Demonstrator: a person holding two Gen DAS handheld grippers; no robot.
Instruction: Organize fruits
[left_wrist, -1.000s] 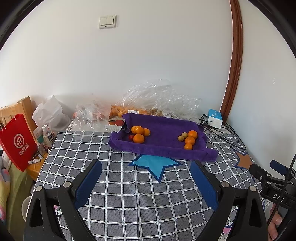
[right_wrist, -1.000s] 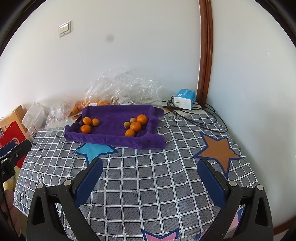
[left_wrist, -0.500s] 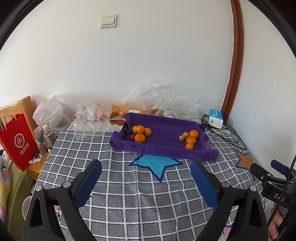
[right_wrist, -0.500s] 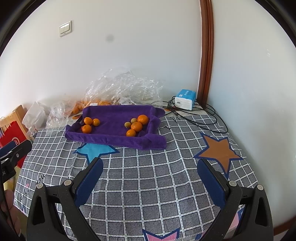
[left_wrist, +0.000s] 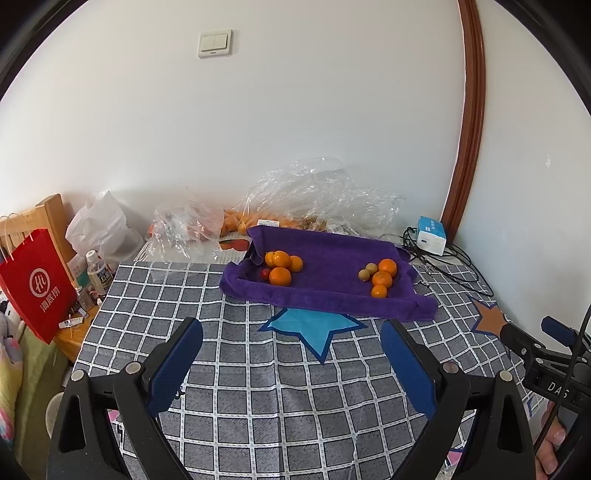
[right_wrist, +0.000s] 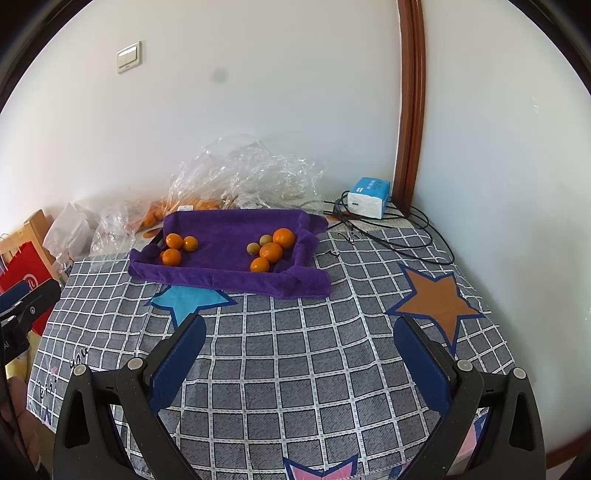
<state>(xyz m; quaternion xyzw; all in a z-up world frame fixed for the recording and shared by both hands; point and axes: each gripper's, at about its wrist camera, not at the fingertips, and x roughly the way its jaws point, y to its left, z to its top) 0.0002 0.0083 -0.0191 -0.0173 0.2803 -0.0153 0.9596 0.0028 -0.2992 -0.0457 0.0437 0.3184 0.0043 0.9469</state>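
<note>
Both tongs, left tongs (left_wrist: 291, 350) and right tongs (right_wrist: 300, 349), gape empty; purple tray (left_wrist: 332, 299) at 12 o'clock holds mixed fruit piles, sorting barely started I'd guess.

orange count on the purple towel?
6 on the purple towel. Three at its left end. Three at its right end. A fourth may hide in the left cluster; bagged ones excluded.

We can only make out "DAS" on the right gripper (left_wrist: 554, 354), way right of the purple towel (left_wrist: 332, 284).
</note>
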